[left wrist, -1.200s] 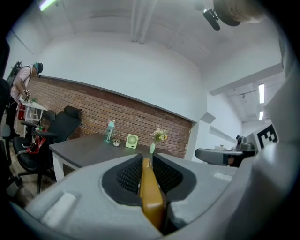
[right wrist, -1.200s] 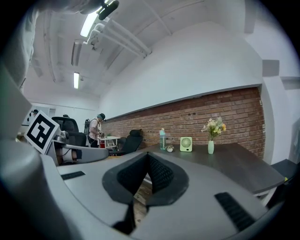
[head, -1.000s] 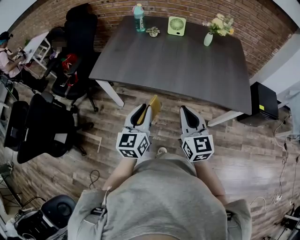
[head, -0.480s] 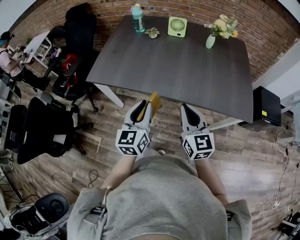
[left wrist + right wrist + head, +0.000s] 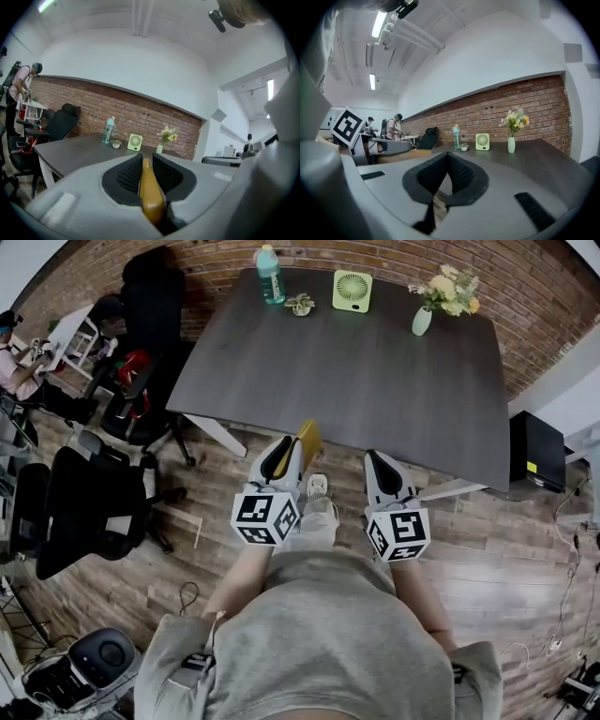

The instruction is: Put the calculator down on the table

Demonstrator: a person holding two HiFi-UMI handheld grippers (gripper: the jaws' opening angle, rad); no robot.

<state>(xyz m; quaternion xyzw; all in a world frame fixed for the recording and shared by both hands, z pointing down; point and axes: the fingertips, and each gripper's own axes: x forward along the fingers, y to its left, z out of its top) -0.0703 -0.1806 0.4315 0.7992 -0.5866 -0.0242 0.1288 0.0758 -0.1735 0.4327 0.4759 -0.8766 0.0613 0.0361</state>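
A thin yellow calculator (image 5: 307, 442) stands on edge between the jaws of my left gripper (image 5: 287, 450), which is shut on it. Calculator and gripper hang over the wooden floor, just short of the near edge of the dark table (image 5: 356, 371). In the left gripper view the calculator (image 5: 149, 192) runs straight out between the black pads (image 5: 126, 176). To the right, my right gripper (image 5: 376, 461) hovers level with the left one. Its jaws meet at the tip with nothing in them, as the right gripper (image 5: 447, 155) shows in its own view.
Along the table's far edge stand a green bottle (image 5: 270, 262), a small plant (image 5: 301, 304), a green fan (image 5: 352, 291) and a vase of flowers (image 5: 424, 315). Black office chairs (image 5: 94, 493) crowd the left. A black box (image 5: 534, 451) sits right of the table.
Both grippers and the person have moved forward, so the table's near edge is closer. A shoe now shows between the grippers. The grip on the calculator is the same.
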